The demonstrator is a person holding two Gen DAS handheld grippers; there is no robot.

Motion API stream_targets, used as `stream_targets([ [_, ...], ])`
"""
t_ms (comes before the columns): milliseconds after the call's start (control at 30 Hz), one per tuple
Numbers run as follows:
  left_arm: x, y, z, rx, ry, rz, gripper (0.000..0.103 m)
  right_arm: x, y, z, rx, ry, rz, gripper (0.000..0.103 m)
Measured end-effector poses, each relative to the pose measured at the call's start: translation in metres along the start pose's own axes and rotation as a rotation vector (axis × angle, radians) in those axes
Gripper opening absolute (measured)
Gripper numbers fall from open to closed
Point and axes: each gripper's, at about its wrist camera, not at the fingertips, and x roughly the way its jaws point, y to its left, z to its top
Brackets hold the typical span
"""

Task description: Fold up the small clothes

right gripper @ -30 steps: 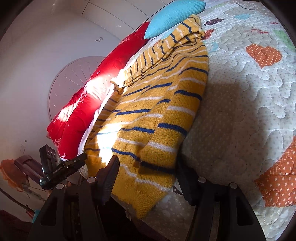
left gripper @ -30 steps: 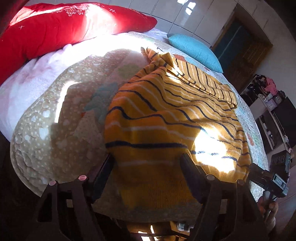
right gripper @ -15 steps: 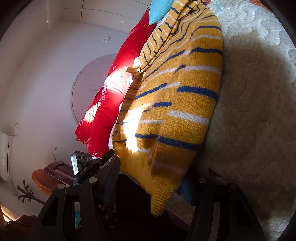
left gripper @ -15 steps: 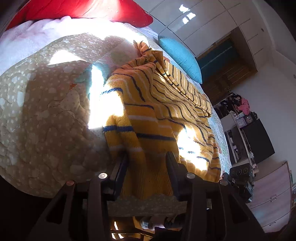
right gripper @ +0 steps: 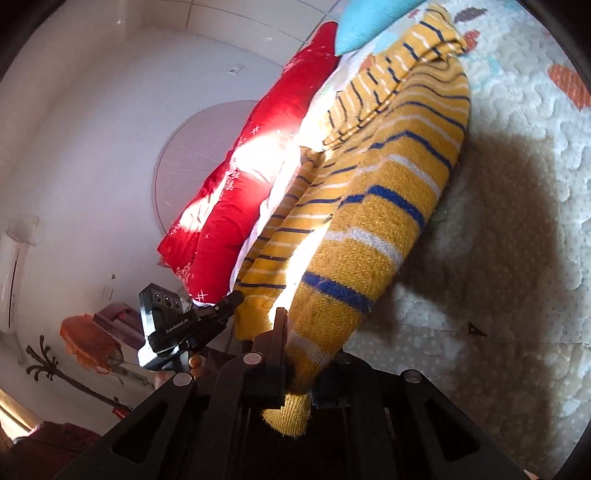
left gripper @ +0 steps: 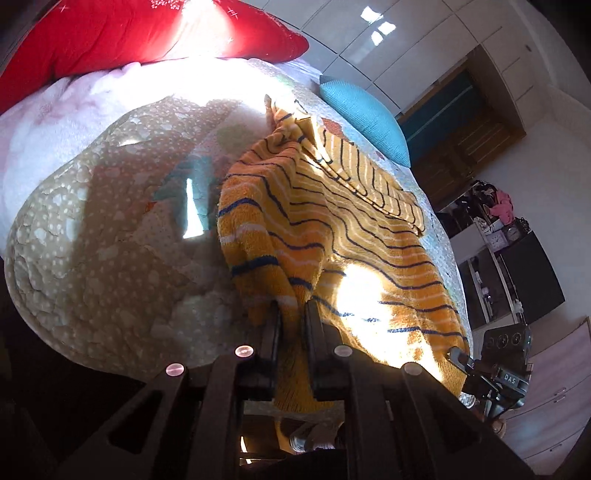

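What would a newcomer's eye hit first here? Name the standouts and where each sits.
First the yellow sweater with blue and white stripes, spread across the quilted bedspread, its near hem pinched by both the left gripper and the right gripper. Next the red pillow at the head of the bed, lit by sun, with the turquoise cushion beside it.

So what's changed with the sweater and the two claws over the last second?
Both claws closed on the hem of the yellow striped sweater: the left claw went from wide open to pinching it, the right claw likewise, and the near edge is bunched and lifted. The red pillow and blue pillow stayed put.
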Motion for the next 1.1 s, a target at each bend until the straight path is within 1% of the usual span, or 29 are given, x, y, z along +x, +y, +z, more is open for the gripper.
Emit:
stream_targets([
  [100, -0.015, -0.016, -0.013, 0.036, -0.007, -0.009, 0.011, -0.015, 0.017, -0.013, -0.037, 0.005, 0.009, 0.010],
  [167, -0.018, -0.020, -0.020, 0.053, -0.008, 0.008, 0.011, -0.014, 0.013, -0.025, -0.020, 0.025, -0.006, 0.010],
  [233, -0.016, -0.019, -0.024, 0.056, 0.002, 0.026, 0.011, -0.007, 0.001, -0.034, 0.018, 0.050, -0.035, 0.010],
  [300, -0.012, -0.012, -0.022, 0.039, 0.015, 0.043, 0.011, -0.004, -0.011, -0.034, 0.061, 0.050, -0.044, 0.010],
  [333, -0.011, -0.010, -0.019, 0.025, 0.017, 0.039, 0.011, -0.004, -0.012, -0.030, 0.068, 0.043, -0.040, 0.010],
  [400, -0.009, -0.009, -0.007, 0.012, 0.005, 0.025, 0.011, -0.007, -0.005, -0.016, 0.040, 0.027, -0.027, 0.010],
  [500, -0.003, -0.012, 0.020, 0.001, -0.017, -0.025, 0.011, -0.011, 0.009, 0.019, -0.022, -0.003, 0.000, 0.010],
  [600, 0.014, -0.029, 0.059, 0.026, -0.037, -0.043, 0.011, -0.011, 0.022, 0.068, -0.088, -0.058, 0.002, 0.010],
  [667, 0.033, -0.048, 0.093, 0.083, -0.054, -0.020, 0.011, -0.009, 0.024, 0.108, -0.123, -0.105, -0.018, 0.010],
  [733, 0.059, -0.066, 0.132, 0.119, -0.068, 0.014, 0.009, -0.001, 0.017, 0.150, -0.117, -0.143, -0.045, 0.011],
  [767, 0.077, -0.069, 0.155, 0.118, -0.060, 0.022, 0.007, 0.005, 0.009, 0.171, -0.099, -0.157, -0.060, 0.012],
  [800, 0.098, -0.068, 0.178, 0.104, -0.053, 0.033, 0.007, 0.013, -0.003, 0.190, -0.073, -0.174, -0.095, 0.012],
  [867, 0.137, -0.064, 0.219, 0.089, -0.056, 0.085, 0.007, 0.031, -0.035, 0.227, 0.009, -0.184, -0.163, 0.014],
  [933, 0.170, -0.060, 0.248, 0.100, -0.038, 0.164, 0.007, 0.049, -0.067, 0.253, 0.074, -0.170, -0.249, 0.014],
  [967, 0.178, -0.058, 0.256, 0.085, -0.031, 0.192, 0.007, 0.057, -0.080, 0.260, 0.099, -0.160, -0.274, 0.014],
  [1000, 0.179, -0.057, 0.259, 0.064, -0.030, 0.172, 0.007, 0.059, -0.095, 0.266, 0.133, -0.153, -0.263, 0.014],
  [1033, 0.177, -0.057, 0.260, 0.059, -0.035, 0.121, 0.008, 0.061, -0.106, 0.269, 0.170, -0.154, -0.232, 0.014],
  [1067, 0.171, -0.057, 0.257, 0.075, -0.040, 0.081, 0.017, 0.059, -0.117, 0.271, 0.200, -0.160, -0.201, 0.014],
  [1100, 0.166, -0.060, 0.252, 0.102, -0.049, 0.070, 0.038, 0.060, -0.121, 0.274, 0.213, -0.163, -0.183, 0.014],
])
